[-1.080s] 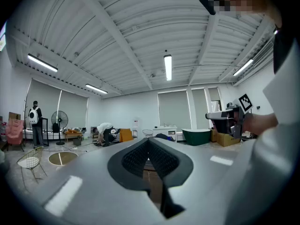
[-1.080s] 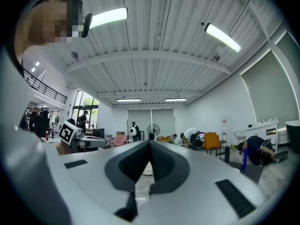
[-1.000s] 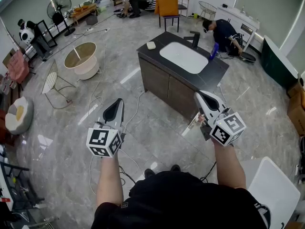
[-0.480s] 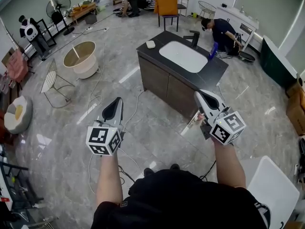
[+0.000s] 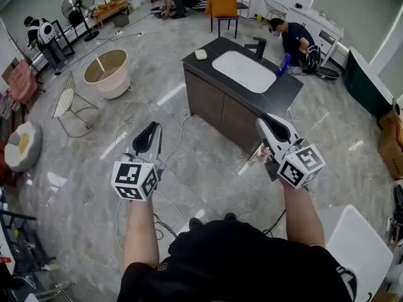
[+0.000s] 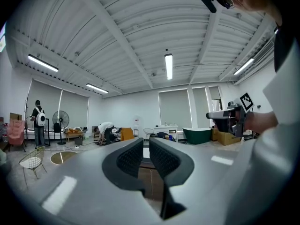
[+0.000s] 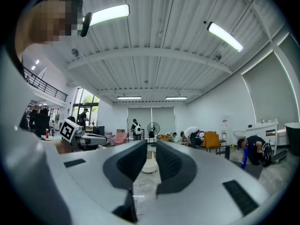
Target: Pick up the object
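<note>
A dark counter (image 5: 286, 96) with a white sink basin (image 5: 244, 72) stands ahead of me on the grey marble floor. A small white object (image 5: 201, 54) lies on its far left corner, and a black faucet (image 5: 257, 48) and a blue bottle (image 5: 284, 64) stand at its far edge. My left gripper (image 5: 151, 132) hangs over the bare floor, short of the counter, shut with nothing in it. My right gripper (image 5: 267, 122) hovers by the counter's near right side, also shut and empty. The left gripper view shows padded fingers (image 6: 130, 157) close together; the right gripper view shows the same (image 7: 169, 162).
A round beige tub (image 5: 107, 74), a wire chair (image 5: 69, 102) and loose cables (image 5: 126, 131) sit on the floor to the left. A person (image 5: 297, 41) crouches behind the counter; others are at the room's far end. A white panel (image 5: 362, 250) lies at lower right.
The head view has shifted a little, so the counter sits slightly farther right. My left gripper has drifted a touch lower and left. The right gripper holds its place.
</note>
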`<state>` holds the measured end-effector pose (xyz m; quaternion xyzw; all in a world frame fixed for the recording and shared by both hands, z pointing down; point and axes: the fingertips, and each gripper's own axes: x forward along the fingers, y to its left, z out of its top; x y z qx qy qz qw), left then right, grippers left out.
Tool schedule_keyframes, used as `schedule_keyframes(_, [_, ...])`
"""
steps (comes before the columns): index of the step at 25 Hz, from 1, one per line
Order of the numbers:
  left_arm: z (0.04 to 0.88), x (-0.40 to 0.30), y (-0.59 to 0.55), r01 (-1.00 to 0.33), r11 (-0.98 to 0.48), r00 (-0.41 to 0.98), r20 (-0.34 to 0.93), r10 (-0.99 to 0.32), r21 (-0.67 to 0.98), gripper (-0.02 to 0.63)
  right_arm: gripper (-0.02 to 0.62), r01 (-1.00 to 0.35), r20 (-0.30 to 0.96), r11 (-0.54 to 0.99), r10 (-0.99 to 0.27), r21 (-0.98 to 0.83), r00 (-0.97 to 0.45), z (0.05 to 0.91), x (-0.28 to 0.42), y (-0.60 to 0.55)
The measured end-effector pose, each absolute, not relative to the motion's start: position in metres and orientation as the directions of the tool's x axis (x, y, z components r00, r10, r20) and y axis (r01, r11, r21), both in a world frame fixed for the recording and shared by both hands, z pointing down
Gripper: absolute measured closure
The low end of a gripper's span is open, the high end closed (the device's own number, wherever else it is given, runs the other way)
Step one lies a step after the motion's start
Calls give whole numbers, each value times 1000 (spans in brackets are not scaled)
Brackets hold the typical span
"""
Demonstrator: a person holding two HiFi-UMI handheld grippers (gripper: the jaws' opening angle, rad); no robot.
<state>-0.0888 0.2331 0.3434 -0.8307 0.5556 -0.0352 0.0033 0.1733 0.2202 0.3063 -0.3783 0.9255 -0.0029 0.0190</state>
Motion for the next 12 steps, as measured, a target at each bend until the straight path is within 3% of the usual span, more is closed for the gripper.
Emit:
schedule_keyframes(1, [344, -90, 233, -923, -382, 380, 58, -923, -41, 564, 574, -703, -28, 711, -703, -23, -711, 308, 174, 219])
schedule_keyframes(3, [347, -92, 233, -923, -382, 380, 69, -923, -33, 506, 477, -706, -18, 707, -707, -31, -707, 310, 174, 216])
schedule_keyframes(9, [360, -108, 236, -929, -371, 369, 96, -924, -7, 411, 375, -712, 10, 700, -713, -56, -701, 322, 164, 211])
schedule_keyframes(12, [363, -123, 242, -931, -365, 363, 102, -926, 1, 393, 343, -714, 22, 698, -714, -57, -700, 326, 153, 214])
